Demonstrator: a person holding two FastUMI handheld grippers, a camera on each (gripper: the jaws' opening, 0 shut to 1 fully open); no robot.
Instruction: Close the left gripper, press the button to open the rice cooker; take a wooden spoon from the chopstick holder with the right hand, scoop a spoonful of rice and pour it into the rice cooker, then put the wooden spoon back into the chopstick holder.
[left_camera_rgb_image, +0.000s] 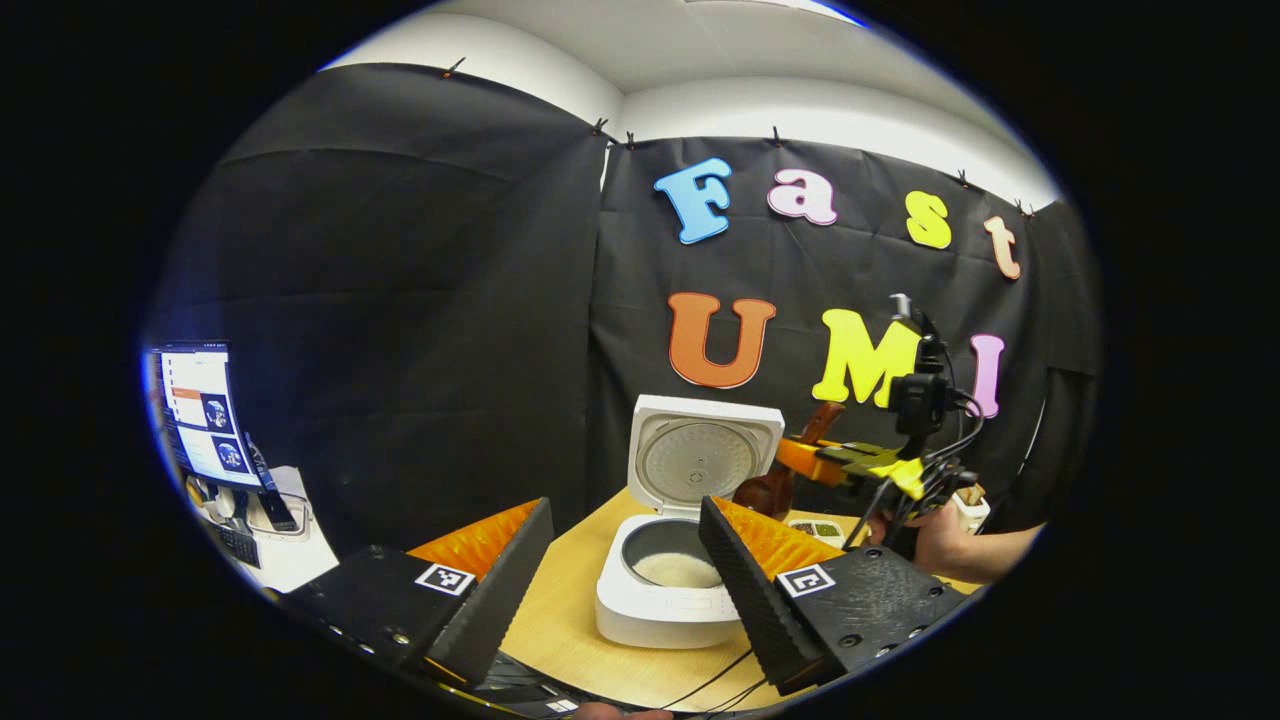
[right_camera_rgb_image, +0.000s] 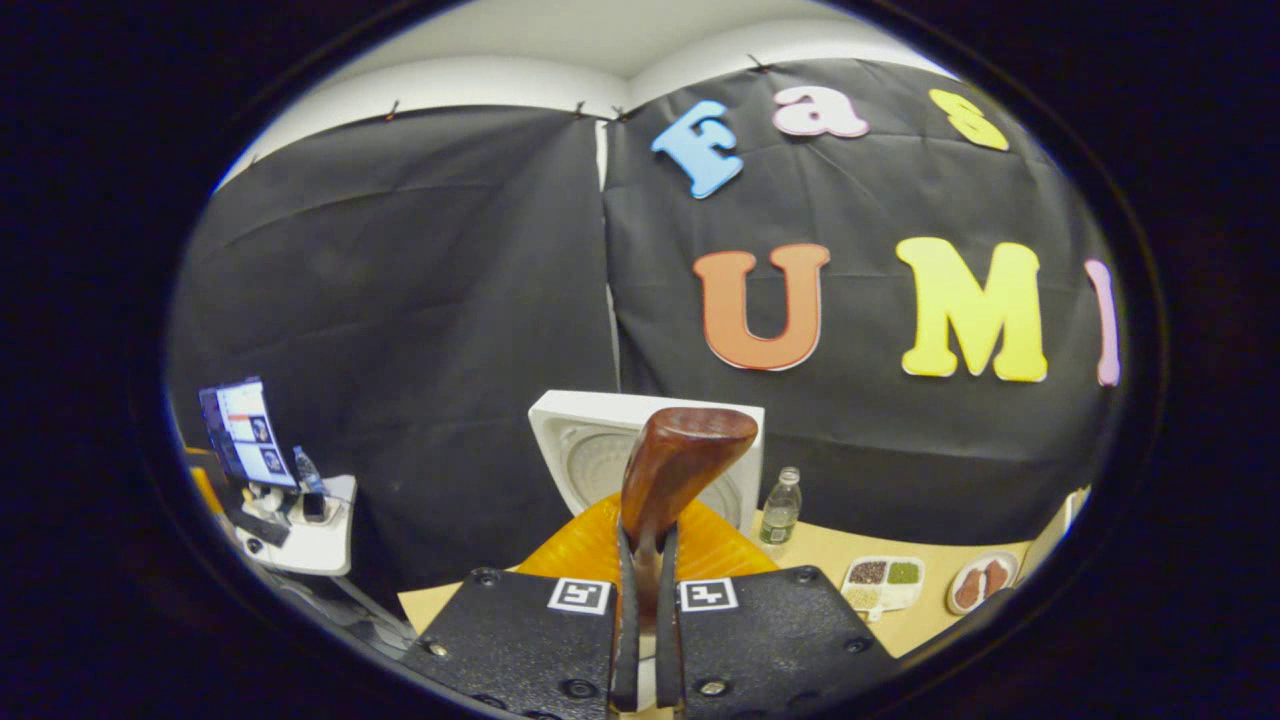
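Right gripper view: right gripper (right_camera_rgb_image: 640, 650) clamped on upright wooden spoon (right_camera_rgb_image: 680, 465); left gripper (left_camera_rgb_image: 625, 570) apart.

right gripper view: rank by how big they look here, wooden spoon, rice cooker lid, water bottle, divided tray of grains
1. rice cooker lid, partly hidden behind the spoon
2. wooden spoon, though nearness to the camera inflates it
3. divided tray of grains
4. water bottle, close to the tray in apparent size, so that order is unsure

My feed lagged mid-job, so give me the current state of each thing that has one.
Rice cooker: lid up, rice in the pot.
Wooden spoon: clamped in the right tool, bowl end raised.
Left tool: open, holding nothing.
Right tool: shut on the spoon's handle.
Bottle: upright, capped.
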